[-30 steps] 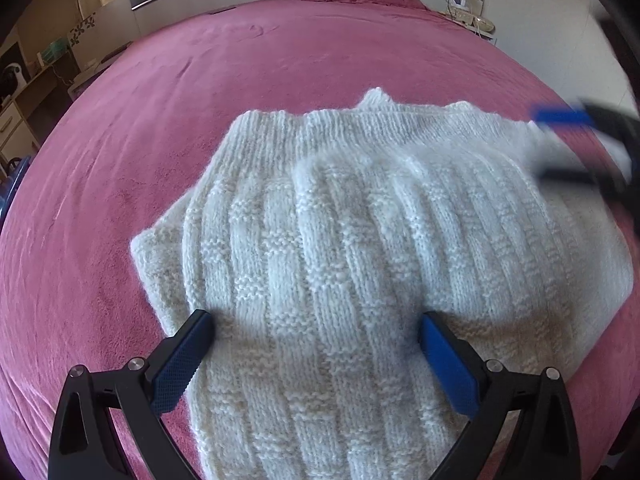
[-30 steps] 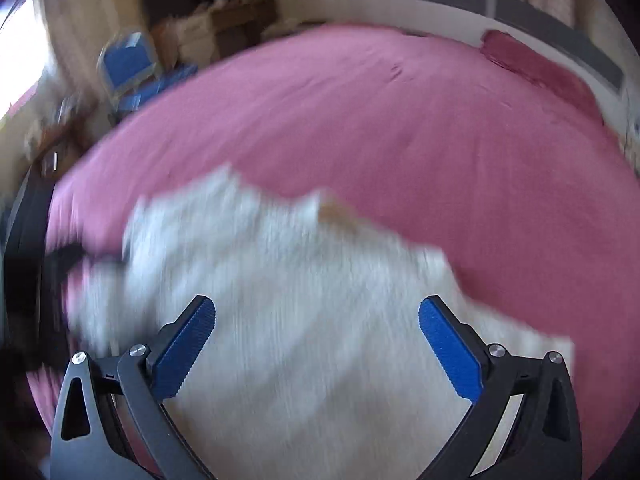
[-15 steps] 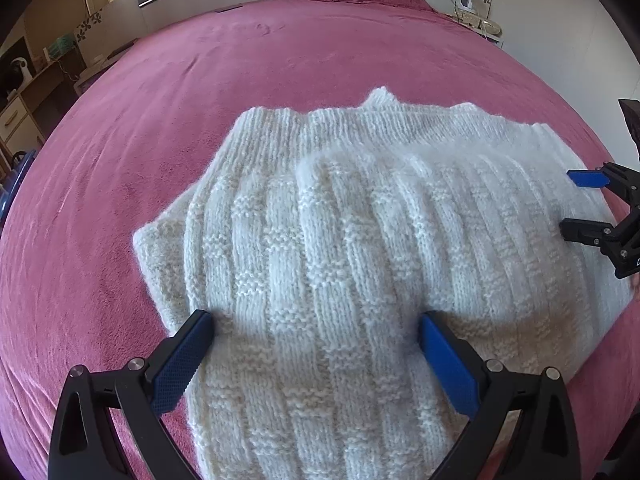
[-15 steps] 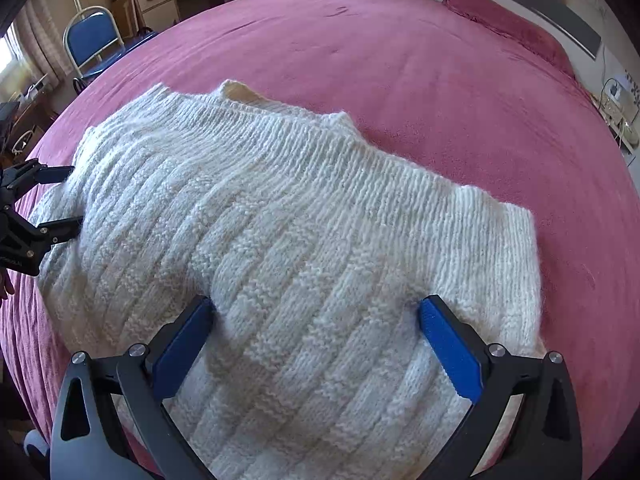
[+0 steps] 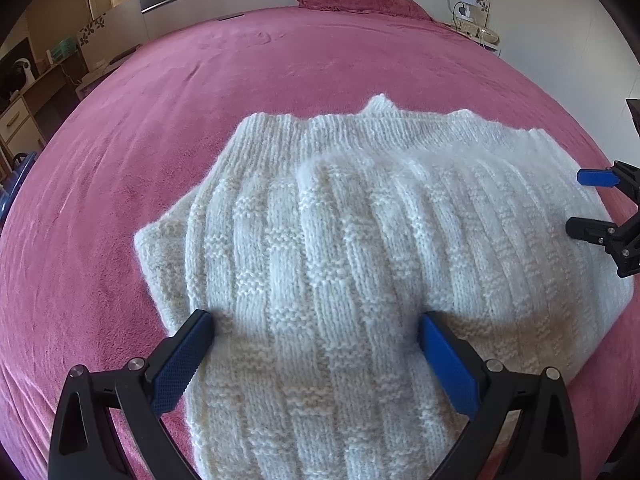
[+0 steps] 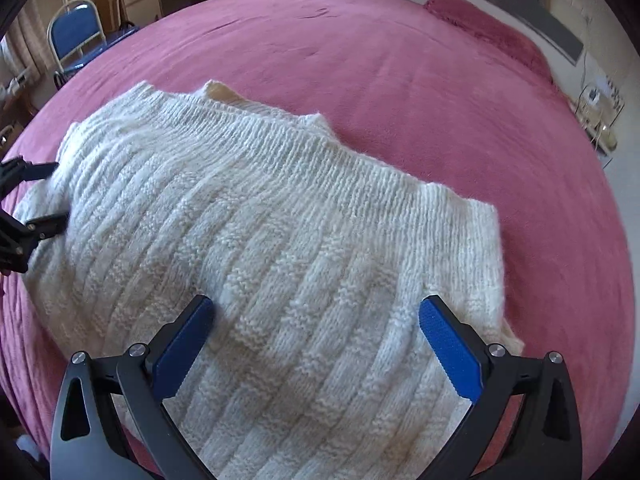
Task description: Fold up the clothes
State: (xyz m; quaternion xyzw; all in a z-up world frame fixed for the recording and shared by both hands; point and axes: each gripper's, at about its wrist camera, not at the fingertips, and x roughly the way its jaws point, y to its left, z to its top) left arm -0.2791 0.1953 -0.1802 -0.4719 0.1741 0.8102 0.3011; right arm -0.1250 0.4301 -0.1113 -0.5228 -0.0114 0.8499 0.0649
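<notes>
Obs: one white knitted sweater point(image 5: 360, 264) lies partly folded on the pink bed point(image 5: 160, 128), a flap doubled over the body. One sweater only; no other garment in either view.

Change over the last second: the right-wrist picture was smeared by fast motion, now it is sharp. In the left view the right gripper point(image 5: 592, 204) was a blur at the sweater's far right edge; it now sits steady there. The sweater's outline and the doubled flap match the earlier left view, so the cloth has not shifted. Judgement: the repositioning swing is over and both tools are settled for the next fold, nothing yet grasped.

Jaws:
- left gripper point(image 5: 316, 344): jaws wide apart, hovering over the sweater's near edge, knit visible between them, not pinched
- right gripper, own view point(image 6: 316, 332): jaws wide apart over the near right part of the sweater, empty
- the left gripper also shows at the sweater's left edge in the right view, jaws apart

Count:
- grippers: 2
- sweater: 1
- pillow point(image 5: 360, 0): 1, beyond the sweater at the head of the bed
- blue chair point(image 6: 76, 32): 1, off the bed, far left of the sweater

Task state: fold partly made, more folding left
</notes>
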